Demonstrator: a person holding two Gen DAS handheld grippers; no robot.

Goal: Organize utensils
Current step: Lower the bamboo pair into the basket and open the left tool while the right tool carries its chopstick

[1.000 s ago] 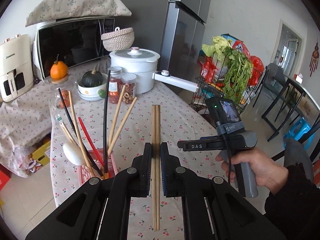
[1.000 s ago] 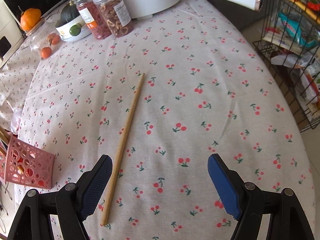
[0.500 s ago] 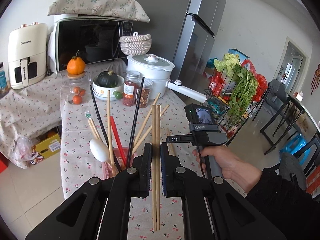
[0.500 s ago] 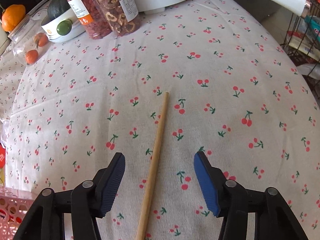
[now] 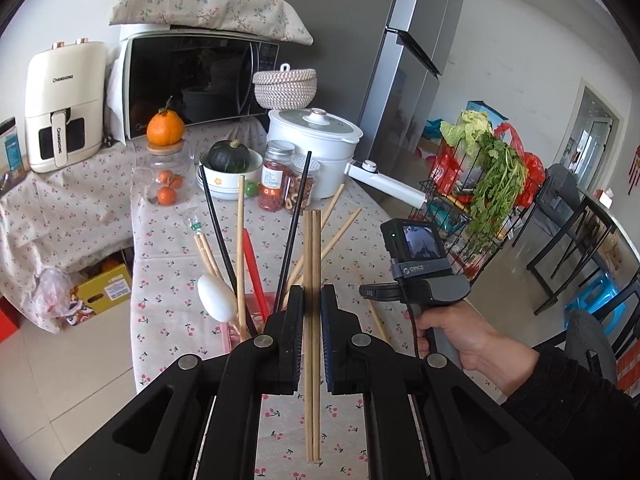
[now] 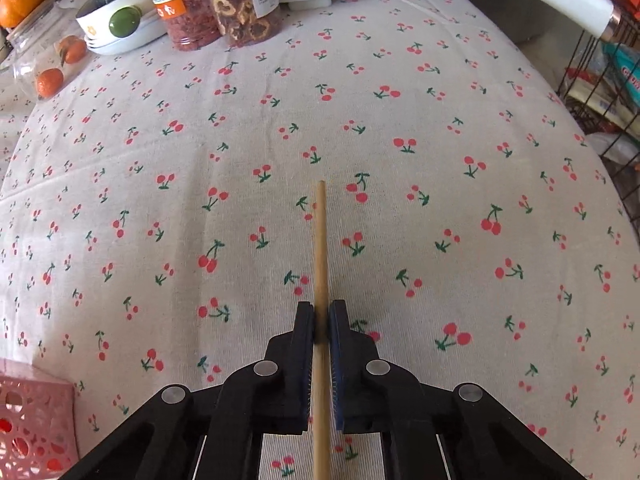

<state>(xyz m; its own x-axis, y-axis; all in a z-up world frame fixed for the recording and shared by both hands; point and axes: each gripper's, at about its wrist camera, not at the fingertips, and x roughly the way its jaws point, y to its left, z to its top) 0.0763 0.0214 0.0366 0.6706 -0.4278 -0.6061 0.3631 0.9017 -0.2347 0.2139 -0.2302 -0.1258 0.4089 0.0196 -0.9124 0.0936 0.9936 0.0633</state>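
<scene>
Right hand-held gripper [image 6: 320,320] clenched on lone chopstick [image 6: 320,240]; left hand-held gripper [image 5: 307,304] grasping chopstick pair [image 5: 312,248].

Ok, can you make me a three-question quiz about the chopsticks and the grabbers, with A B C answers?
1. Where is the orange?
A. on a glass jar
B. in the pink holder
C. on the microwave

2. How many wooden chopsticks does the left gripper hold?
A. one
B. two
C. four

3. What is the right gripper doing?
A. wide open
B. shut on a spoon
C. shut on a single chopstick

Answers: 1 A, it sits on the jar's lid. 2 B, a pair stands side by side between the fingers. 3 C, both pads press one wooden stick lying along the tablecloth.
</scene>
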